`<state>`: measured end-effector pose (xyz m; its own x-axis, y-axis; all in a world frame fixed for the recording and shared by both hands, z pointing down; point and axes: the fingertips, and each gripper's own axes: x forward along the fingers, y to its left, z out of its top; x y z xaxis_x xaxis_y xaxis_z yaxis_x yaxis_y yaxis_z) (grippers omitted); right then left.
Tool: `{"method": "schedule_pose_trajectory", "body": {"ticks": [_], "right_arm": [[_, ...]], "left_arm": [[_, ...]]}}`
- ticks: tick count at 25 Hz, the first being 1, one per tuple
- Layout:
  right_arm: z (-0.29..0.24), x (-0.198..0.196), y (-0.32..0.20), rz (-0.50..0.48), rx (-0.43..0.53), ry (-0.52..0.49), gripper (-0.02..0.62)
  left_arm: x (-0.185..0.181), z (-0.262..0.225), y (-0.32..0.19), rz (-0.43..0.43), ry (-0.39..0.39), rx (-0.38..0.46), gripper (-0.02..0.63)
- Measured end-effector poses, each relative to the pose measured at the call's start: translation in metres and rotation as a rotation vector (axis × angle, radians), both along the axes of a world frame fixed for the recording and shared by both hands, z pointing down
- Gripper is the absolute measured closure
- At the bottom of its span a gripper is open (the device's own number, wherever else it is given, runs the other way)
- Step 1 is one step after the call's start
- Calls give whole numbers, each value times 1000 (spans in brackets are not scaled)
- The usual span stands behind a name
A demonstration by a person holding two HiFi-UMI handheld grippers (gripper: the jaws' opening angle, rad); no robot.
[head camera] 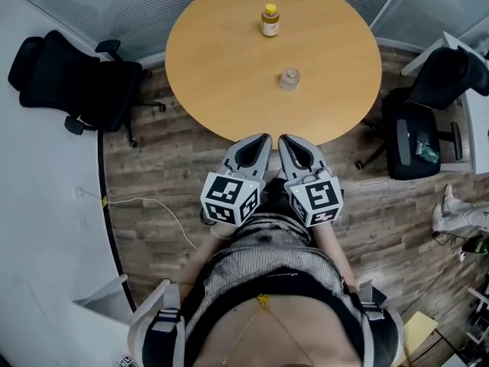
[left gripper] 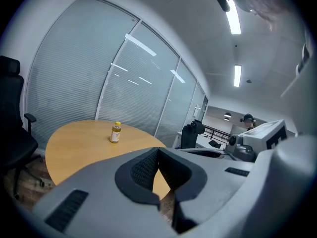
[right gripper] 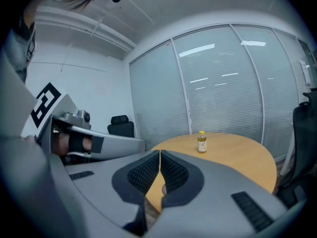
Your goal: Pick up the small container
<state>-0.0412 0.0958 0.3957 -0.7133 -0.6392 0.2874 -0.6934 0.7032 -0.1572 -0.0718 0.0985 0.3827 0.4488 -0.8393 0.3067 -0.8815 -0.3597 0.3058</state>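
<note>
Table (head camera: 214,60), round, wooden top, carrying 2 items.

Item 1: small container (head camera: 289,78), clear, upright, near the table's middle on the person's side.

Item 2: bottle (head camera: 270,20), yellow cap, amber contents, upright near the far edge, well apart from the small container.

Left gripper (head camera: 262,139): jaws pressed together, nothing between them, tips at the table's near edge.

Right gripper (head camera: 286,139): jaws likewise pressed together and empty, just beside the left gripper. Both point across the table and sit well apart from the small container.

Office chairs, black, 2: 1 (head camera: 76,79) to the left of the table, 1 (head camera: 416,121) to the right.

Floor (head camera: 168,189): wood planks.
</note>
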Motion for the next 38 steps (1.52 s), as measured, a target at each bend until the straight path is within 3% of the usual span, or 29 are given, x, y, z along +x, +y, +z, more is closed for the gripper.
{"method": "schedule_pose_trajectory", "body": {"ticks": [19, 29, 38], "right_arm": [[0, 43, -60, -91, 13, -9, 574], [1, 50, -77, -111, 11, -18, 574], [4, 44, -93, -81, -4, -14, 574]], "left_arm": [[45, 0, -61, -84, -1, 13, 586], [49, 4, -74, -130, -7, -4, 584], [44, 5, -92, -98, -2, -11, 584]]}}
